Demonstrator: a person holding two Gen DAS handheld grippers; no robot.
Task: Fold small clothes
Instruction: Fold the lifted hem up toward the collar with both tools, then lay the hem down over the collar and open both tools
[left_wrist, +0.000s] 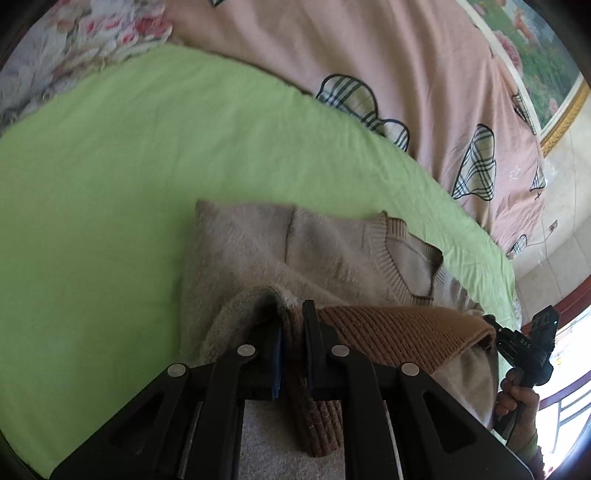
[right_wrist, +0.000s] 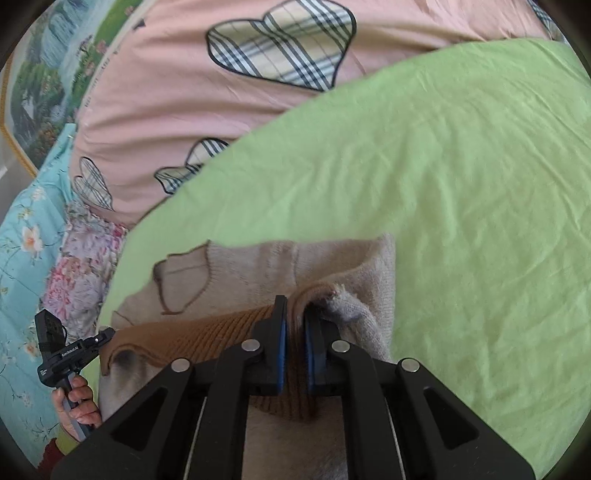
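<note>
1. Left wrist view: my left gripper (left_wrist: 293, 332) is pinching the brown ribbed hem (left_wrist: 399, 334) of the beige sweater (left_wrist: 251, 251), fingers pressed together on the knit. The band runs from my fingers across to my right gripper (left_wrist: 495, 332), lifted above the body of the garment. The risk I judge here: only a narrow bite of thick rib sits between my pads, and the fluffy knit could slide out if I pull the two ends apart too hard, dropping one corner and skewing the fold.

2. Same view, position: the sweater lies on the green sheet (left_wrist: 110, 184), toward its near edge, neckline (left_wrist: 410, 258) pointing to the sheet's right edge. The hem is in my fingers; the rest is just beyond and below them.

3. Right wrist view: my right gripper (right_wrist: 294, 328) also clamps the hem (right_wrist: 207, 332), with a bunched grey-beige fold beside the right finger. That extra layer could drag along and leave a lump.

4. Same view, position: the sweater (right_wrist: 332, 258) spreads ahead of my fingers, the neckline (right_wrist: 181, 280) nearest the sheet's (right_wrist: 443, 166) left edge, my left gripper (right_wrist: 103, 338) holding the far end.
</note>
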